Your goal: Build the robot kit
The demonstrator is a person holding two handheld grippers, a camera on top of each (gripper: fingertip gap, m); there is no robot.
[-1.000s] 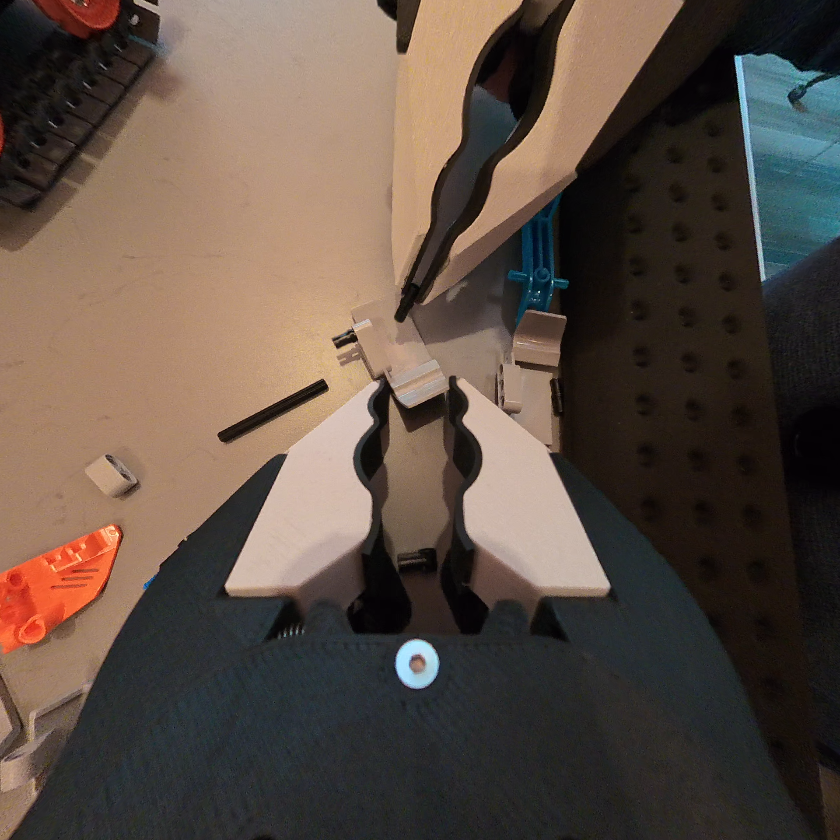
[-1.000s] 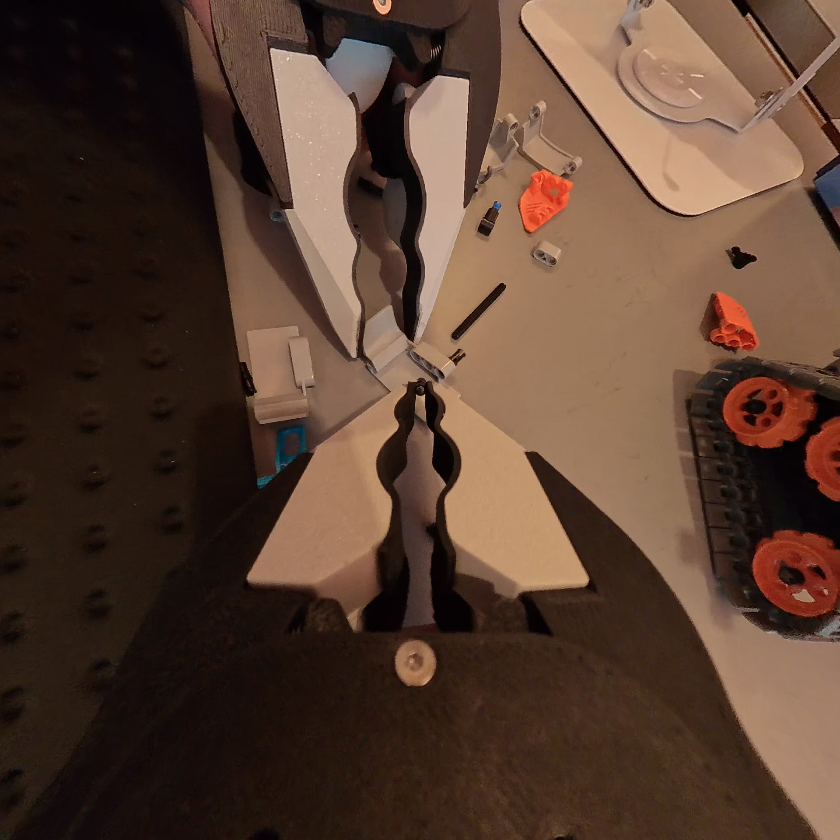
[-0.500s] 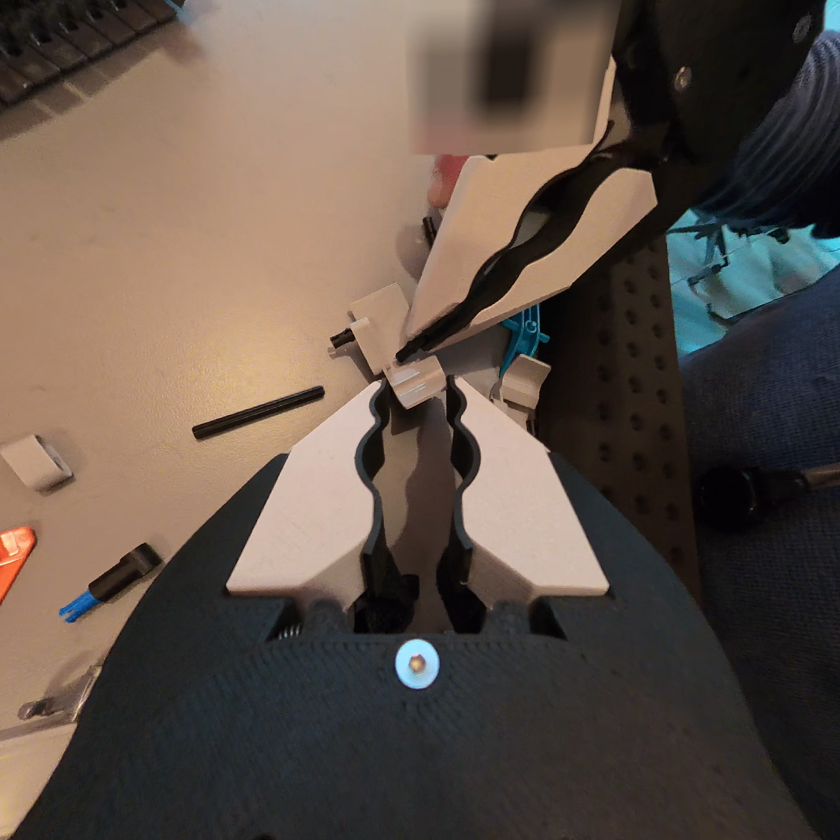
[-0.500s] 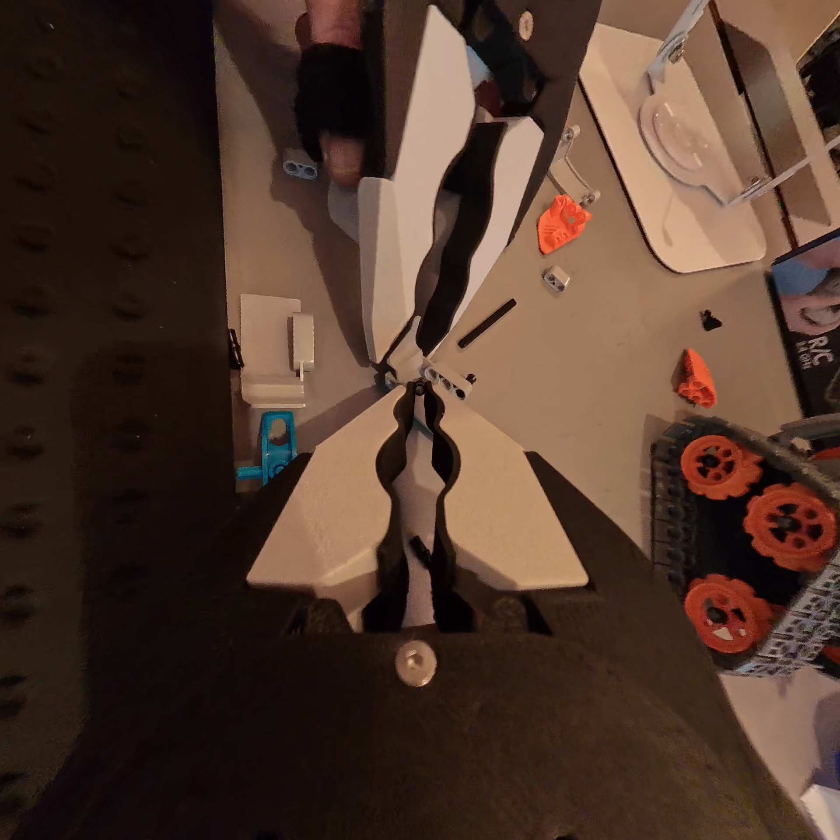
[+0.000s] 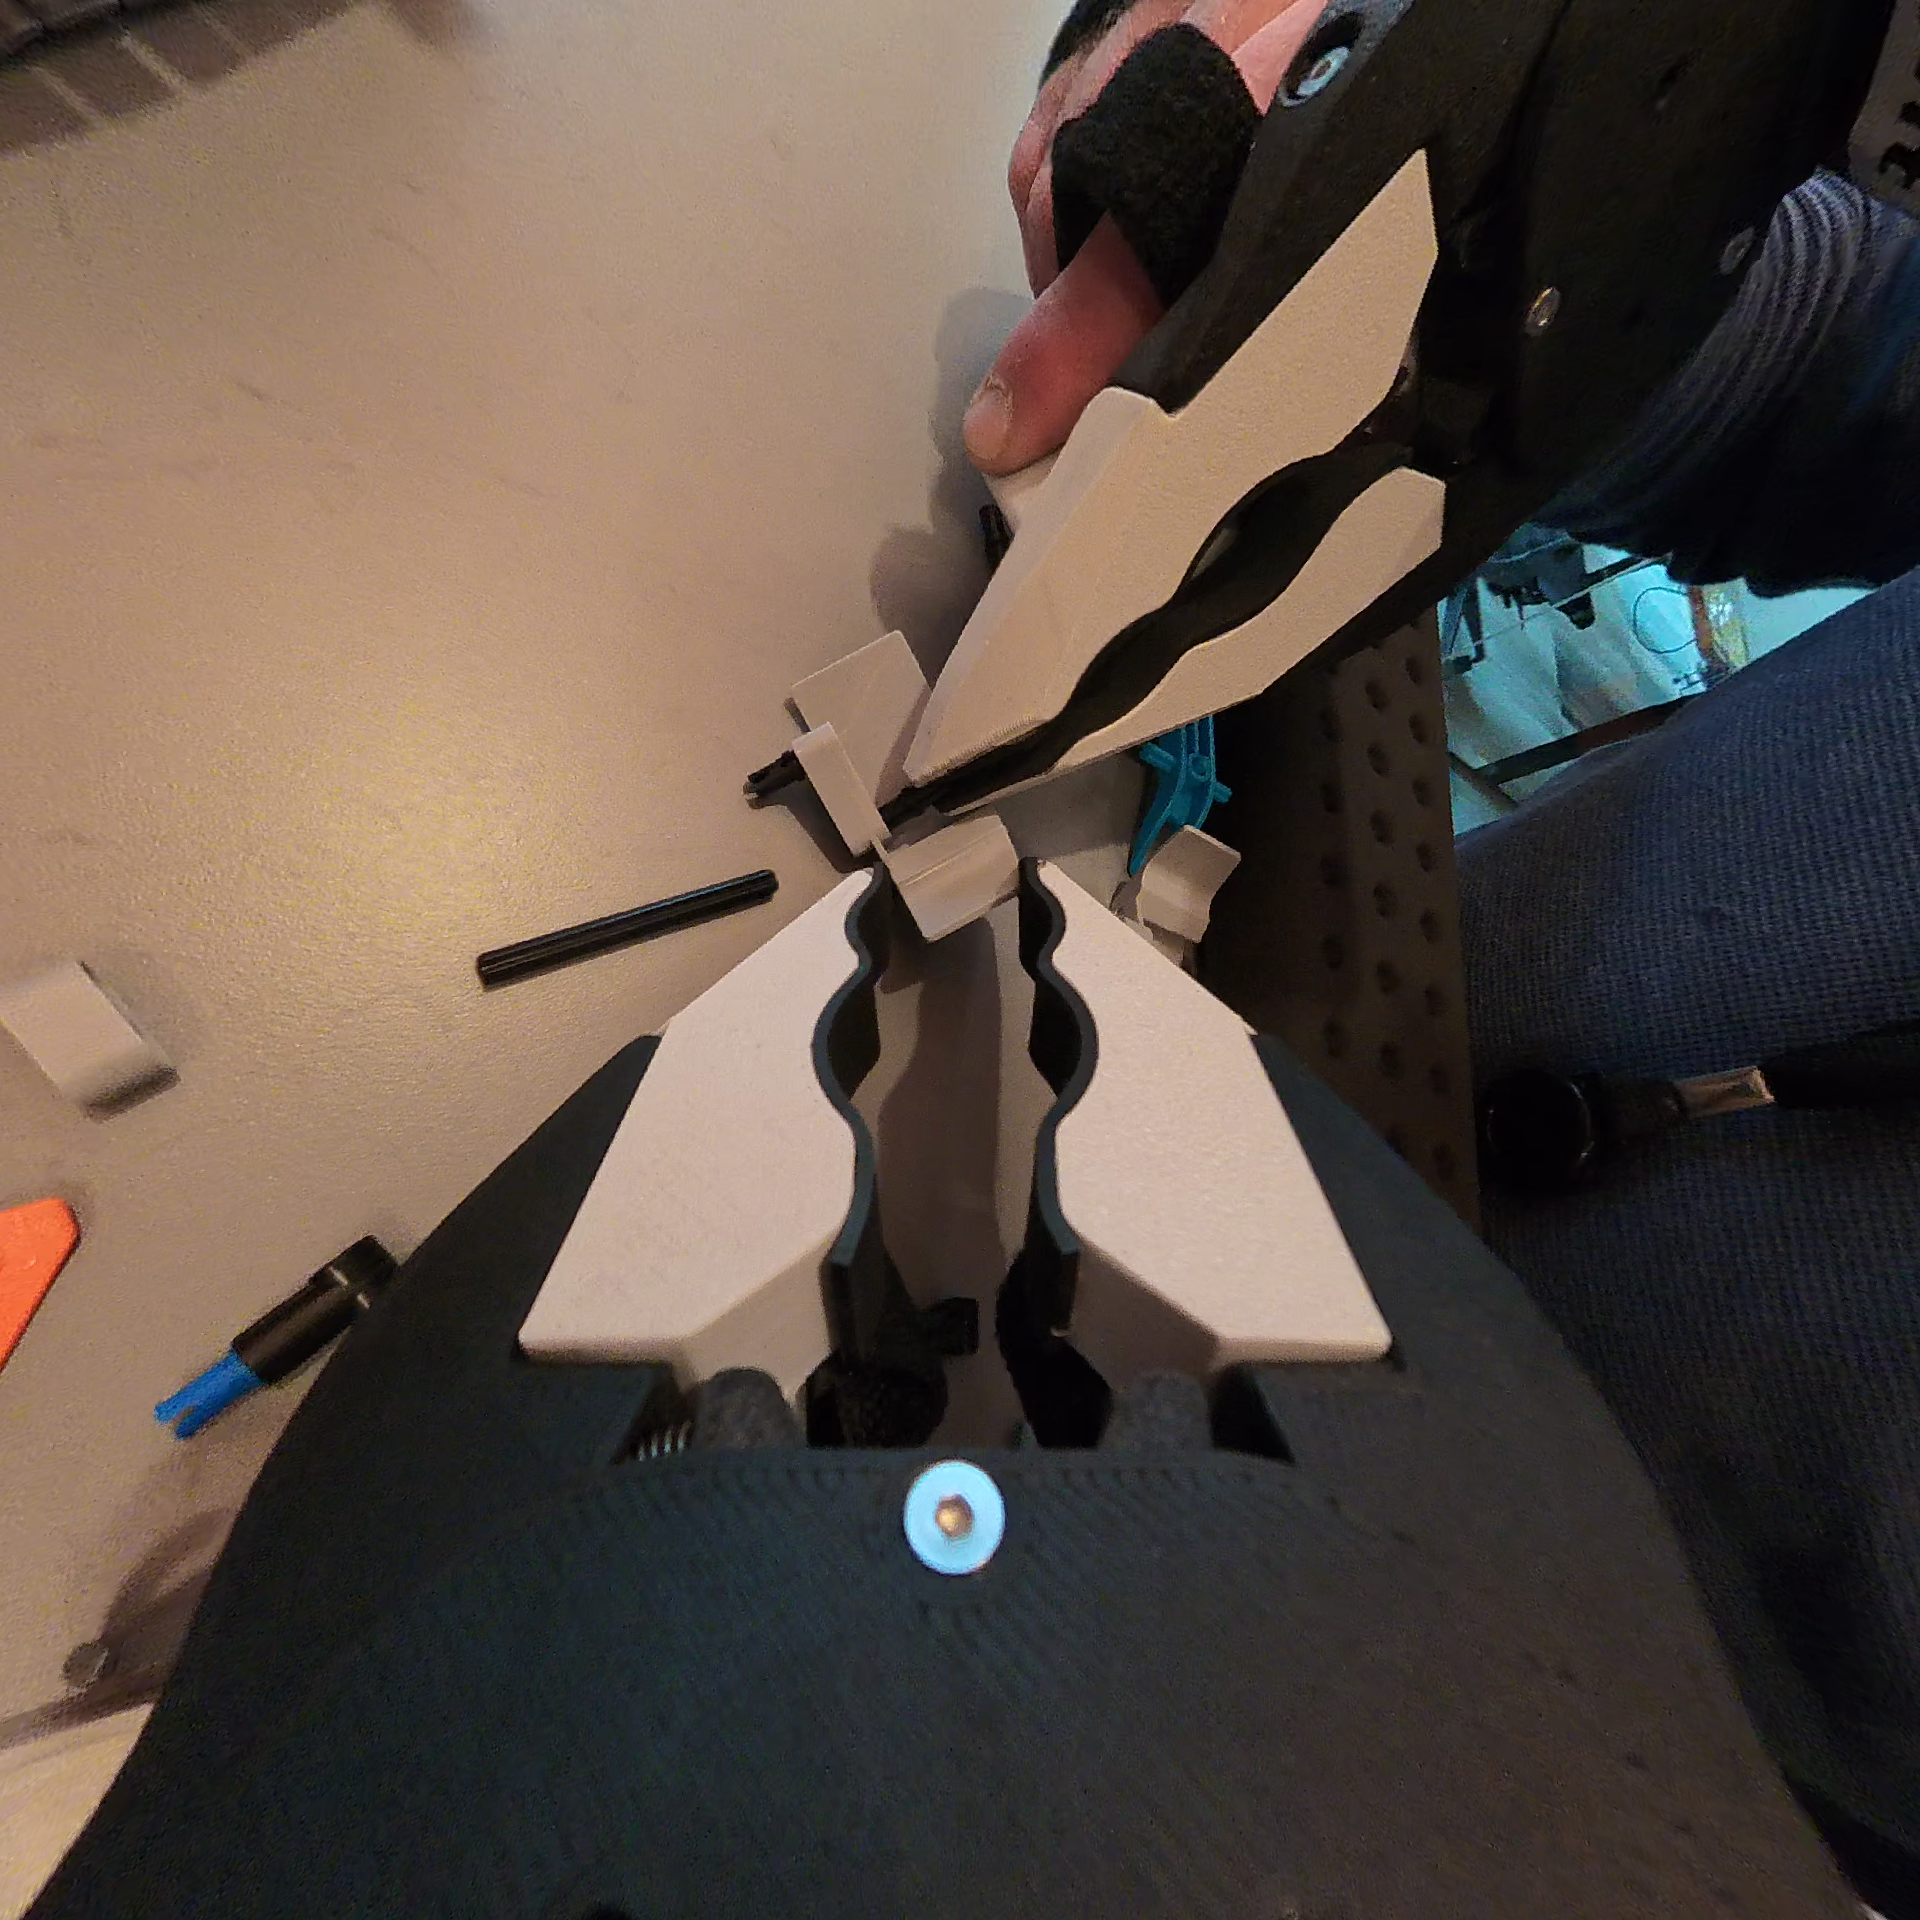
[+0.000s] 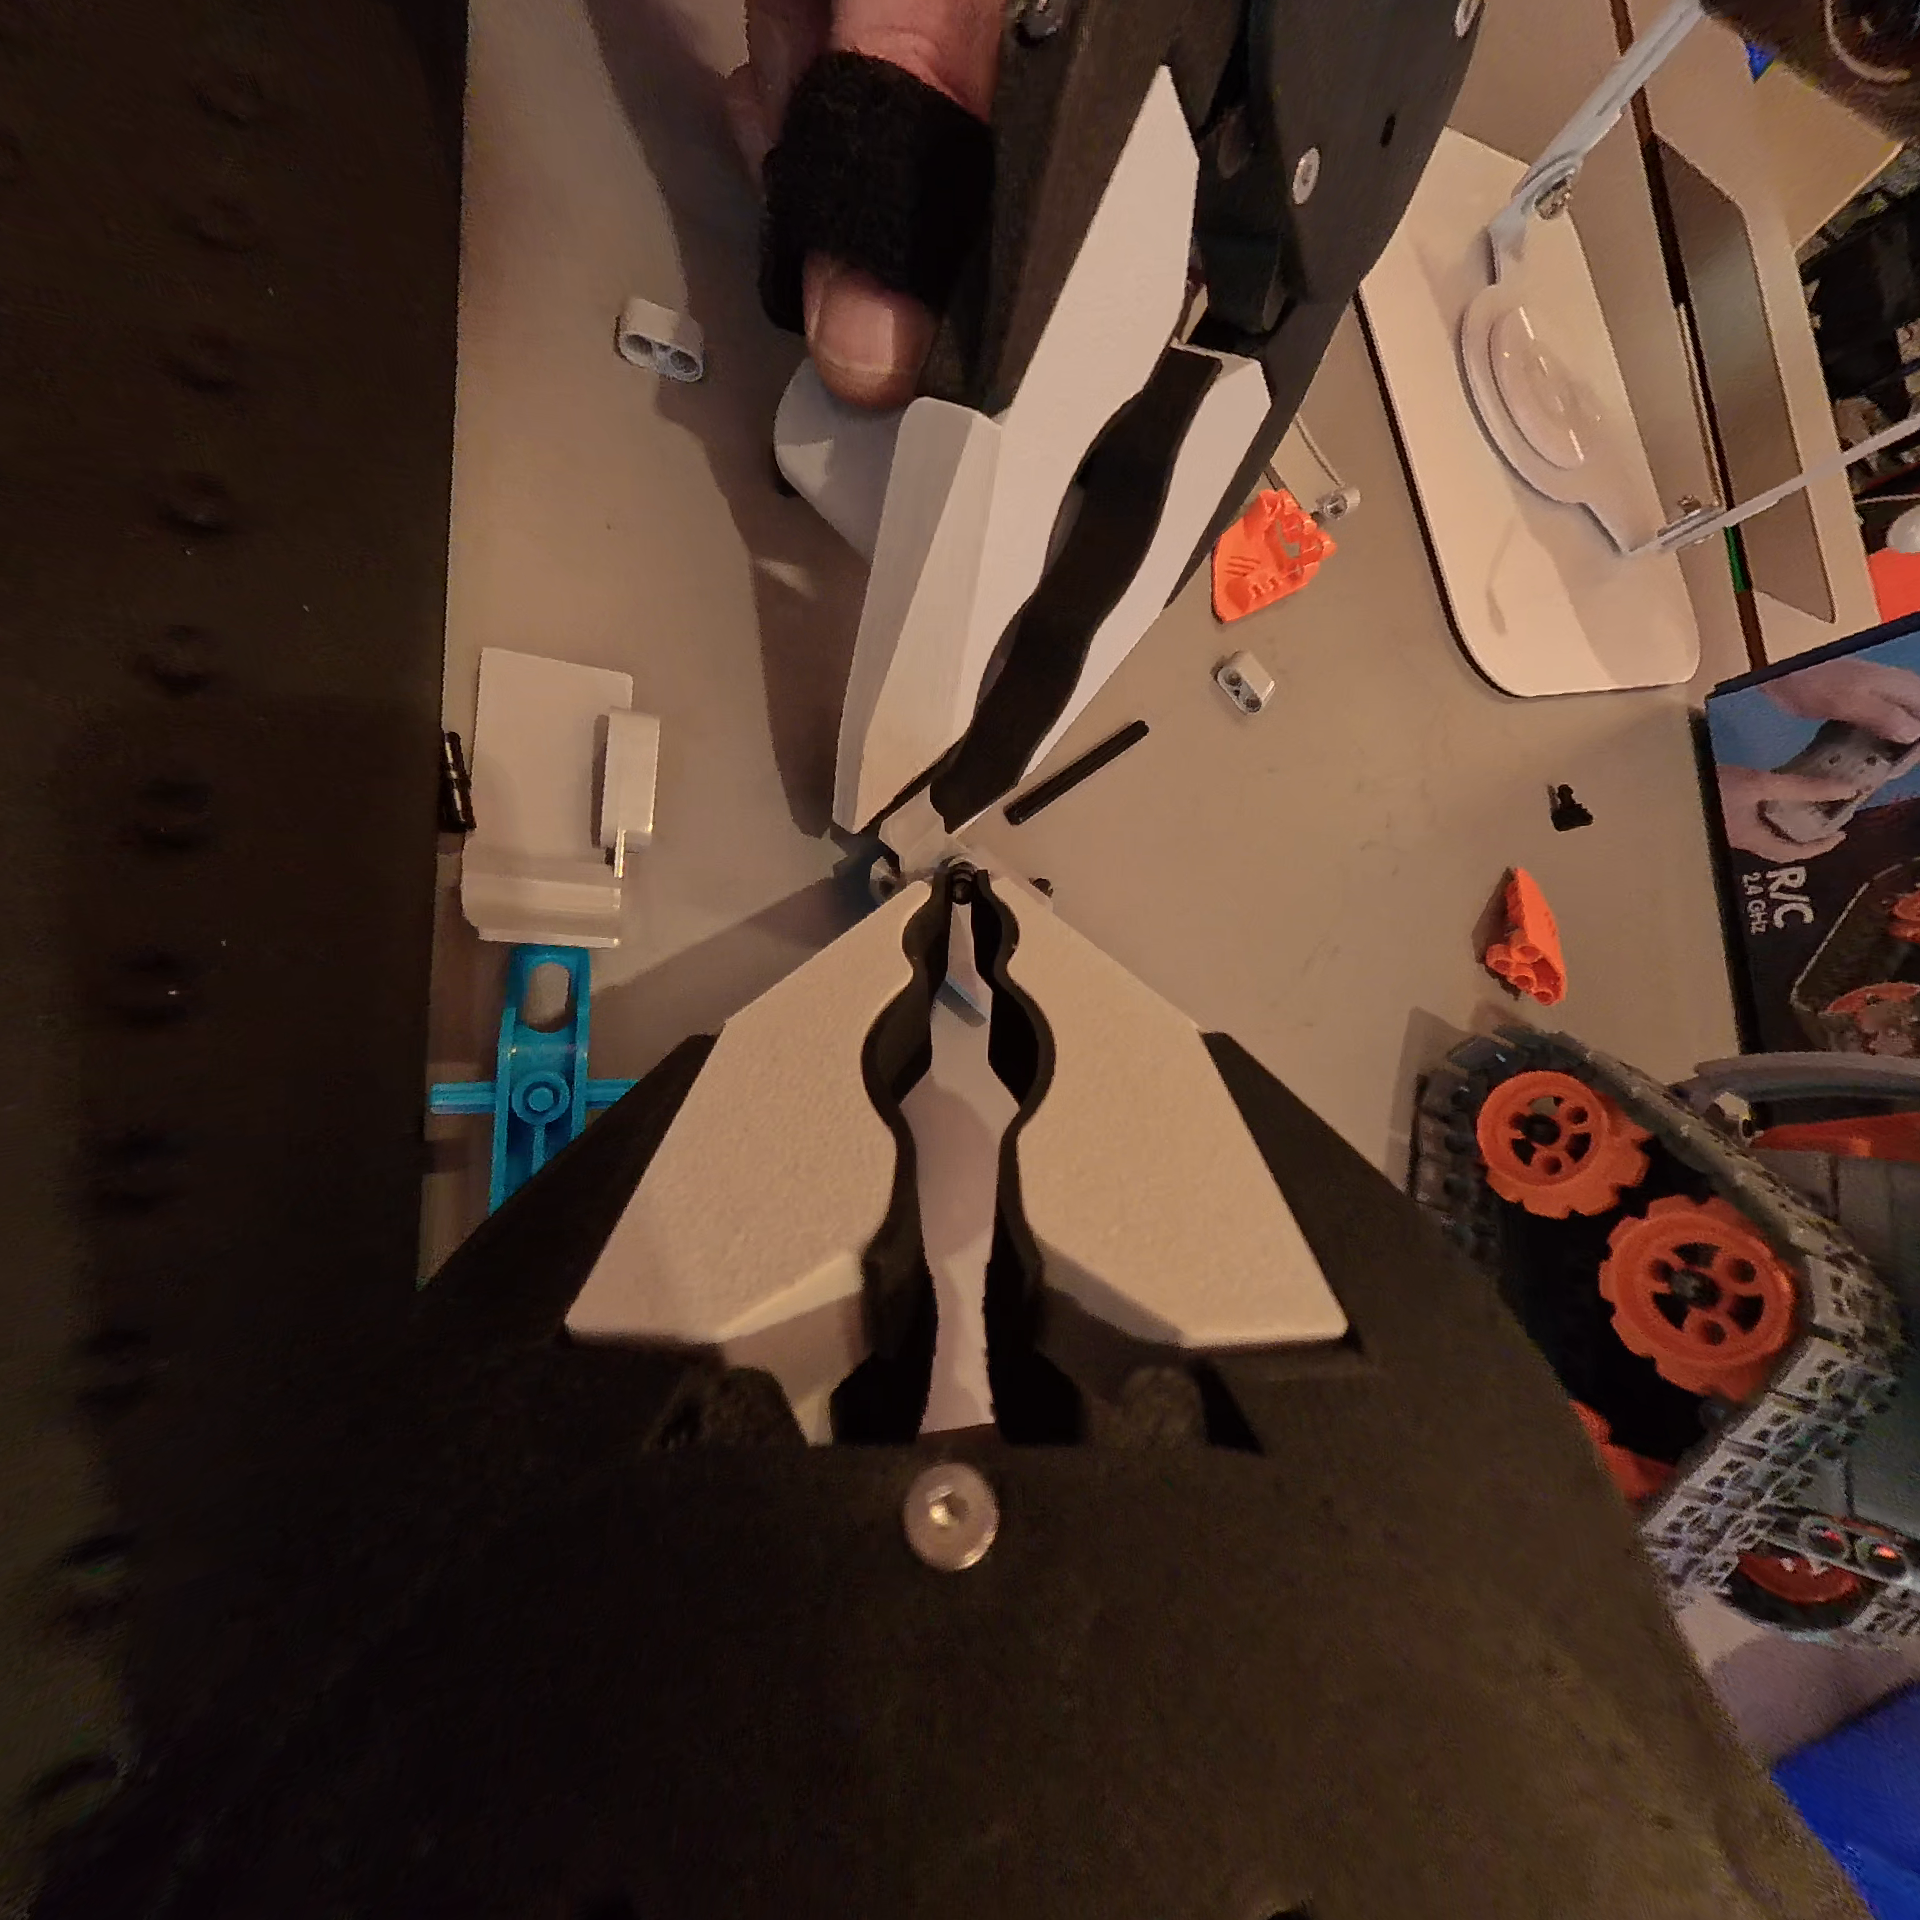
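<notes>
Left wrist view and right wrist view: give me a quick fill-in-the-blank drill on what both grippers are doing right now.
1. The left gripper is shut on a ____ plastic piece.
2. The right gripper pinches a small ____ pin at its tips.
3. The loose black rod lies on the ____.
4. The tracked vehicle has ____ wheels.

Missing words: grey; black; table; orange

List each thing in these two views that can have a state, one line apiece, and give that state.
left gripper: shut on the grey panel piece, held at its end.
grey panel piece: gripped, raised off the table.
right gripper: shut on a small black pin.
small black pin: pinched at the tips, against the grey piece.
black axle: lying loose on the table.
tracked vehicle: partly built, resting on the table.
</notes>
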